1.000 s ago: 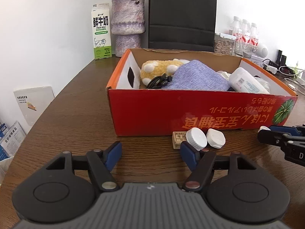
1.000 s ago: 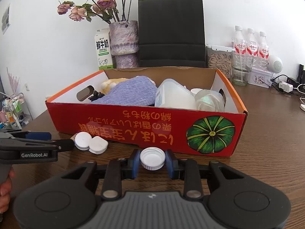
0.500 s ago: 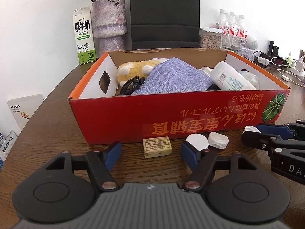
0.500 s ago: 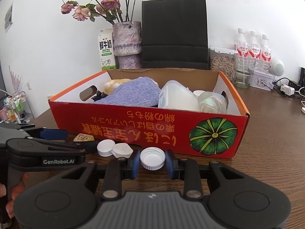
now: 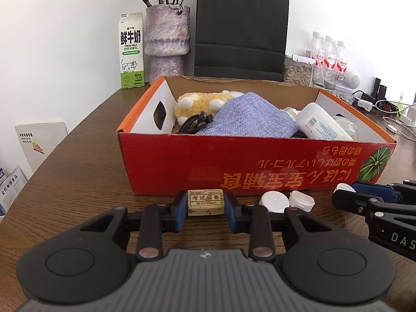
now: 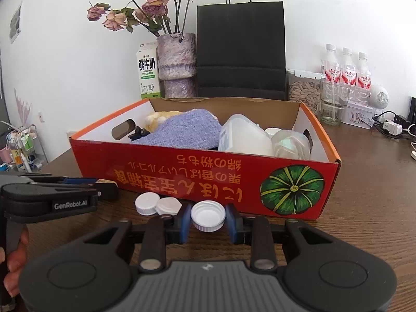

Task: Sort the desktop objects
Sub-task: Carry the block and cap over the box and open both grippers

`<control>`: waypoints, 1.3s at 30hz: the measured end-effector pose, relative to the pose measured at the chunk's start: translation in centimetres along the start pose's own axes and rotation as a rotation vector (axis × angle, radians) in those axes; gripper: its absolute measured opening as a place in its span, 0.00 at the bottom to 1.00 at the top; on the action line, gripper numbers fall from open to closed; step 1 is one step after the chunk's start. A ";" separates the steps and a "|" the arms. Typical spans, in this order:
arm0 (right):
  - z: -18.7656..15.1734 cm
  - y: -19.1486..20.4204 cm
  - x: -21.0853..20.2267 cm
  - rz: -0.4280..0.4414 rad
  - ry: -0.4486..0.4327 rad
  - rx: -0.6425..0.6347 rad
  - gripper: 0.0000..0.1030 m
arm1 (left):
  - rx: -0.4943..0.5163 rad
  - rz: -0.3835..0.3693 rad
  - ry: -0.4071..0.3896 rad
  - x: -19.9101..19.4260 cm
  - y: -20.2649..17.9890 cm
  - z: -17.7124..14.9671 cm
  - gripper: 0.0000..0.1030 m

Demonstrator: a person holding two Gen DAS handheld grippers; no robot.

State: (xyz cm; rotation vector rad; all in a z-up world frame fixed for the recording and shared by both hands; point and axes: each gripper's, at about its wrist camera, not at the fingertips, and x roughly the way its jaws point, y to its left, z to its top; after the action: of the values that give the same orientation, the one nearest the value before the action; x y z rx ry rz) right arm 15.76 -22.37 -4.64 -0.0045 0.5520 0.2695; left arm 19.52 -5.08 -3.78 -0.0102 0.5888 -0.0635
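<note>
Both left gripper jaws closing, now around eraser

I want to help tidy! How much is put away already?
Done: a cloth, bottle and plush toy lie in the red box. In hand: left tongs closing around the eraser; right tongs grip a white cap. Left: two white lids.

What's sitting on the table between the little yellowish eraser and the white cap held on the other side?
Two loose white caps lie side by side before the red box, seen in both wrist views.
</note>
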 end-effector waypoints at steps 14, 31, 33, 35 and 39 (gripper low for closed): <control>0.4 0.3 -3.7 0.008 -0.220 -0.017 0.27 | -0.002 0.051 -0.208 -4.7 -0.9 0.5 0.30; 8.8 -2.7 1.0 -0.055 -0.347 -0.035 0.27 | -0.040 0.051 -0.341 0.2 -3.1 8.9 0.31; 8.2 -3.4 2.4 -0.052 -0.297 -0.028 0.27 | -0.021 0.049 -0.296 2.0 -2.7 8.5 0.31; 7.8 -3.9 3.1 -0.061 -0.270 -0.013 0.27 | -0.024 0.054 -0.263 3.0 -2.3 8.2 0.31; 7.5 -4.1 3.6 -0.070 -0.258 -0.005 0.27 | -0.019 0.071 -0.260 3.3 -2.0 7.6 0.31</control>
State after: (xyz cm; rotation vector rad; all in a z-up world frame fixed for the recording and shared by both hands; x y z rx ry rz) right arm 23.59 -24.81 -0.34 0.0059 0.2944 0.1995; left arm 26.37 -7.31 0.82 -0.0153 0.3292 0.0122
